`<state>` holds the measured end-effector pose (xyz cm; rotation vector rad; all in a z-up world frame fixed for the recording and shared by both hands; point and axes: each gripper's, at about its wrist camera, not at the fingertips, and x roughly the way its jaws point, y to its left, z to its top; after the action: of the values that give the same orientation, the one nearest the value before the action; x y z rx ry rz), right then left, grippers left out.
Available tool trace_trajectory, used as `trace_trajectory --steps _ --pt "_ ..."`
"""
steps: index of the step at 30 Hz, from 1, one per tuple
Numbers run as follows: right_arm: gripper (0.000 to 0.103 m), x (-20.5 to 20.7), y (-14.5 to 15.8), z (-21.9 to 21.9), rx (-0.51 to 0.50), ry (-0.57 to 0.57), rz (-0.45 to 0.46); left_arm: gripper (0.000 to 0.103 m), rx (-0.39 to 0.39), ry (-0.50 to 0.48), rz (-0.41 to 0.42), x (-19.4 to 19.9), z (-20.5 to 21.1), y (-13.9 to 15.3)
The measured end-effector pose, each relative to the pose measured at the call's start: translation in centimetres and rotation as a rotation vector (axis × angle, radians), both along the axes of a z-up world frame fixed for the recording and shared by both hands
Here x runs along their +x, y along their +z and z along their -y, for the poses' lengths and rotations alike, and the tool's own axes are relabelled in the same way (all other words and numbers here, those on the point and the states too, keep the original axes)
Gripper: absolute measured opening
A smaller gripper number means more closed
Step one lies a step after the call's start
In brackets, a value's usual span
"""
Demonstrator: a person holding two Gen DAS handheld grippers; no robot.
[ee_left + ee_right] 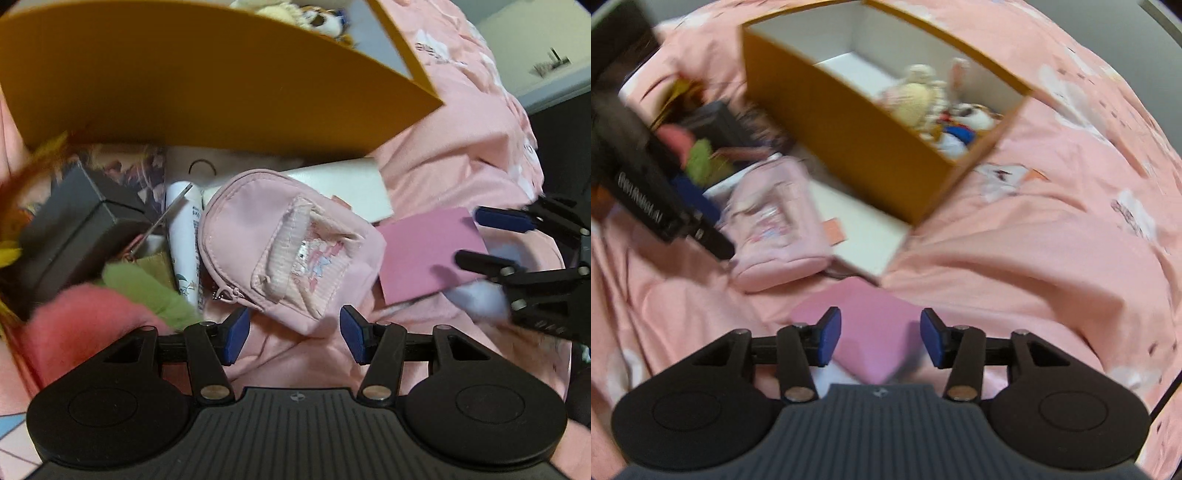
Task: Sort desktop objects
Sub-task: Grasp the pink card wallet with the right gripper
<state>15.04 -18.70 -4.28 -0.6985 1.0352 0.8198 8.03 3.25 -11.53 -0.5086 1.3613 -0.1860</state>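
Beside the orange box [871,147], the pink pouch [288,243] lies before the open left gripper [293,334]; the right gripper [881,338], open, straddles a pink card [864,332]. Centre jaws before closing.

You are working over a rumpled pink sheet [1015,236] printed with pale white figures, spread in soft folds across the whole surface. Past its far edge, a grey floor [546,44] shows, evenly lit.

Left gripper [293,334]: pointing steeply downward, jaws parted, nothing gripped. Right gripper [881,338]: likewise angled down, jaws apart.
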Motion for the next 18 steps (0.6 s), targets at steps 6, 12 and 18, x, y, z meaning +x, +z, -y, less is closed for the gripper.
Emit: trace_trajectory --steps 6,12,18 --pt "0.055 3.5 -1.0 3.1 0.032 -0.225 -0.159 0.063 0.005 0.015 -0.050 1.2 0.0 -1.8" --pt "0.065 4.3 -3.8 4.1 0.101 -0.329 -0.342 0.063 0.037 0.002 -0.047 1.4 0.1 -1.6" --pt "0.048 4.8 -4.4 4.1 0.145 -0.390 -0.356 0.063 0.108 0.007 0.044 0.9 -1.3 1.8"
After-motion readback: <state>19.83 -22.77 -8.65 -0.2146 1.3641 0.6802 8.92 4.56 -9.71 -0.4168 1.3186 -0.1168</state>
